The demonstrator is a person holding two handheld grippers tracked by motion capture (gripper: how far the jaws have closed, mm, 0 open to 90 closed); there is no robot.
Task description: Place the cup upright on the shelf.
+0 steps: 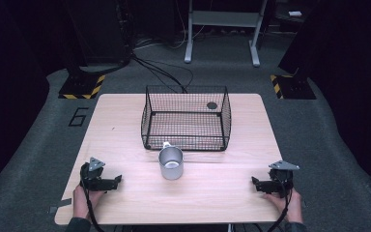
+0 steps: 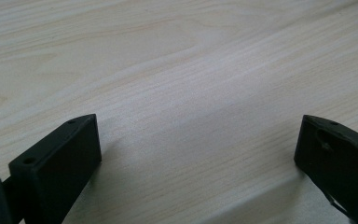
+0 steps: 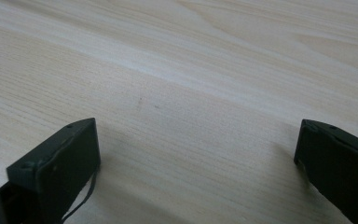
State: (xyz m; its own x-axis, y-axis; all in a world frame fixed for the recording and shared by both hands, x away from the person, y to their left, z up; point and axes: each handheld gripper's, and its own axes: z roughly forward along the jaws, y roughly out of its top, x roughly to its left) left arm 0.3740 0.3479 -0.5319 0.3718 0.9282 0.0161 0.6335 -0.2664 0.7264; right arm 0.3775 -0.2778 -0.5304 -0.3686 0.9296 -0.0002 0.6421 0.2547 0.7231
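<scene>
Light wooden bench [image 1: 212, 193], seen from the high view. We note a metal mug [image 1: 171, 163] standing upright near the middle of the bench, mouth up, its small handle at the far rim, pointing toward the basket. Just beyond it sits a black wire basket [image 1: 186, 117], open at the top; the mug stands just in front of the basket's near wall, very close, and we cannot tell whether they touch. A small dark round object [image 1: 212, 105] shows at the basket's far right corner; we cannot make out what it is.

Left gripper [image 1: 118, 180]: at the near left part of the bench, held in the person's left hand [image 1: 83, 199], jaws pointing right, toward the middle. In the left gripper view, the left gripper [image 2: 198, 154] shows its two black jaws spread wide apart, bare wood grain between them, nothing grasped.

Right gripper [image 1: 254, 182]: at the near right part of the bench, held in the person's right hand [image 1: 292, 202], jaws pointing left, toward the middle. In the right gripper view, the right gripper [image 3: 198, 151] likewise has its jaws released and wide, only bench surface between them.

Both grippers lie low over the wood, well apart from the mug, one to each side of it. A cable trails from each gripper back toward the person.
</scene>
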